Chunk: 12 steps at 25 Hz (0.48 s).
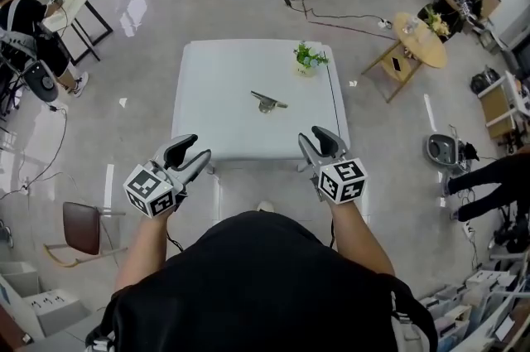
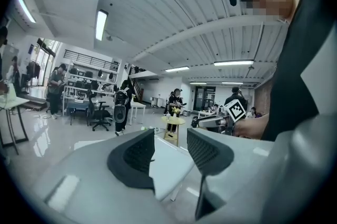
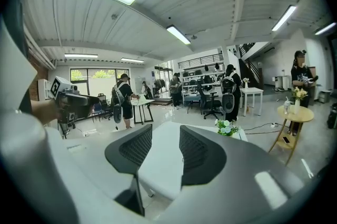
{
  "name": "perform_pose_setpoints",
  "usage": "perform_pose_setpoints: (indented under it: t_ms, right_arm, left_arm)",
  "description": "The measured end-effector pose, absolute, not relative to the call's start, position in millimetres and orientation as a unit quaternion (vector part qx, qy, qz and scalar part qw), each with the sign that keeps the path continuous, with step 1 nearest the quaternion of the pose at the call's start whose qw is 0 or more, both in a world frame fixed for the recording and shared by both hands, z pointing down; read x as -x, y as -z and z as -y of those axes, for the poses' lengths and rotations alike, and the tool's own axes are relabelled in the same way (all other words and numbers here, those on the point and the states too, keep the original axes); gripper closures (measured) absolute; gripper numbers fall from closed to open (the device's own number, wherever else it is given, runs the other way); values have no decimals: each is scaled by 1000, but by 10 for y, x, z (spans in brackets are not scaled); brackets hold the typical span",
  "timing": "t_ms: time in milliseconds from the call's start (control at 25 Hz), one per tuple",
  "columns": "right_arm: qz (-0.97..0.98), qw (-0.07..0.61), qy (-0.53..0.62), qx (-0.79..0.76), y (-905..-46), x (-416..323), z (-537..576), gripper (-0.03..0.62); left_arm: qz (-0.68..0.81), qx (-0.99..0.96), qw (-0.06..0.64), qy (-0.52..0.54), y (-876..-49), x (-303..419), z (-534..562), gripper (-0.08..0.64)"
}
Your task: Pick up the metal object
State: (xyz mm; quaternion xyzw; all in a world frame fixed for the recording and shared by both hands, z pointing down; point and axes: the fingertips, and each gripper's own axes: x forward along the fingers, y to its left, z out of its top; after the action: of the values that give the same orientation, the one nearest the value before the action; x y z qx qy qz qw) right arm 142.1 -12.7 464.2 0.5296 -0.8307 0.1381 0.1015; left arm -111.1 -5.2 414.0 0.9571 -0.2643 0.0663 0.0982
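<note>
At the near edge of the white tabletop (image 1: 215,127), both claws hang side by side and point across it toward the far side. The left claw (image 1: 197,148) is by the tabletop's near-left corner with its jaws spread wide. The left gripper view shows only a bare corner of the tabletop in the gap, and nothing is pinched or touched. The right claw (image 1: 313,137) is by the near-right part of that edge. Its jaws also stand well apart, and its own view shows only bare tabletop between the dark ribbed pads.

The metal object (image 1: 267,101) lies flat near the middle of the tabletop, a little toward the far side. It is well apart from both claws and roughly between the lines along which they point. A small potted plant (image 1: 309,57) stands near the tabletop's far-right corner, clear of the metal object. The surface from the near edge up to the metal object is bare.

Shiny floor (image 1: 141,52) runs open along every side of the tabletop. A brown chair (image 1: 80,228) sits off the near-left corner, and a round wooden table (image 1: 418,40) stands beyond the far-right corner
</note>
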Motion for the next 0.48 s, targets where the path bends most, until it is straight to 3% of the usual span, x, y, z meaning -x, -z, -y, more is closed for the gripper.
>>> perform_pose_setpoints:
  t_ms: [480]
  right_arm:
    - [836, 94, -129, -525, -4636, -1740, 630, 397]
  left_arm:
    - [286, -951, 101, -67, -4164, 818, 447, 370]
